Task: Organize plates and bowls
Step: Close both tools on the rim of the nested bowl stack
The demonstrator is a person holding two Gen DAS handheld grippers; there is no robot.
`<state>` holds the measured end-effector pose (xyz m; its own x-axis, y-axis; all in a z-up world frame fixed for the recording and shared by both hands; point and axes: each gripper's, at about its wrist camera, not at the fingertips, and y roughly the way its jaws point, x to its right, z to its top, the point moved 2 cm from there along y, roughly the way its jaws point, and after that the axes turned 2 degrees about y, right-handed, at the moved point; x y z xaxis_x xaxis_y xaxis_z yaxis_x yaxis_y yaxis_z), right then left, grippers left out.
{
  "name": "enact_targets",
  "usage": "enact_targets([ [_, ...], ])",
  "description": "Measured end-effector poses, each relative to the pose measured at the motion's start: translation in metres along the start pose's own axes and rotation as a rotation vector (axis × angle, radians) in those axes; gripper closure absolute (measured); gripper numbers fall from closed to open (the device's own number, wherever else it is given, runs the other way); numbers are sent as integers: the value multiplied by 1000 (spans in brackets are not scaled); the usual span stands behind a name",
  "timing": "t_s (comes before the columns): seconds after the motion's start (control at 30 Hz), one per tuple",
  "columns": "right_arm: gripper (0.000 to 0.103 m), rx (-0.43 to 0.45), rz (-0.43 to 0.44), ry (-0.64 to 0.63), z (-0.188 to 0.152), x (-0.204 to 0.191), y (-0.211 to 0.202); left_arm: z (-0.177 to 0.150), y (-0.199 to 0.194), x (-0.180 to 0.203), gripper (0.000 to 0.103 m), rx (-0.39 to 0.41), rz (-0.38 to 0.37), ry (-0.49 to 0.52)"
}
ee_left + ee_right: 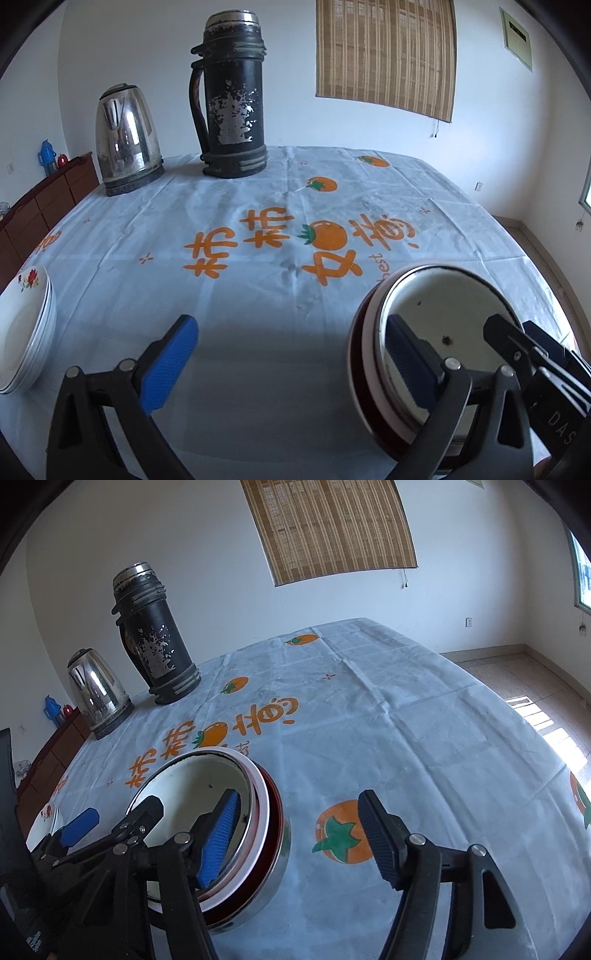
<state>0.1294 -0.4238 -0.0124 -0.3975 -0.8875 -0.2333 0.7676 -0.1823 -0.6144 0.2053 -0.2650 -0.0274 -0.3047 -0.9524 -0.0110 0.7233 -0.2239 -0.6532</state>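
A stack of nested bowls (436, 314) stands on the table at my lower right in the left wrist view: a metal-rimmed white bowl on top, pink and dark red ones under it. It also shows in the right wrist view (207, 797). My left gripper (291, 362) is open, its right finger over the stack's inside, its left finger over bare cloth. My right gripper (299, 838) is open, its left finger inside the top bowl, its right finger outside. A stack of white flowered plates (26, 325) sits at the table's left edge, also in the right wrist view (44, 819).
A tall worn black thermos (231, 99) and a steel kettle (127, 138) stand at the table's far left. The table (258, 295) has a pale cloth with orange fruit prints. A brown sideboard (40, 206) runs along the left wall.
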Motion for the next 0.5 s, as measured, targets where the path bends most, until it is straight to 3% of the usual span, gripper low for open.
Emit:
enact_targets([
  [0.1, 42, -13, 24, 6, -1, -1, 1, 1, 2, 1, 5, -14, -11, 0],
  [0.23, 42, -53, 43, 22, -2, -2, 9, 0, 13, 8, 27, -63, -82, 6],
  [0.3, 43, -90, 68, 63, -3, 2, 18, 0, 17, 7, 33, -80, -135, -18],
  [0.37, 44, -127, 113, 123, -4, 7, 27, 0, 20, 8, 42, -97, -203, -42],
  [0.5, 55, -197, 238, 229, -9, 11, 42, -1, 20, 15, 73, -90, -299, -40],
])
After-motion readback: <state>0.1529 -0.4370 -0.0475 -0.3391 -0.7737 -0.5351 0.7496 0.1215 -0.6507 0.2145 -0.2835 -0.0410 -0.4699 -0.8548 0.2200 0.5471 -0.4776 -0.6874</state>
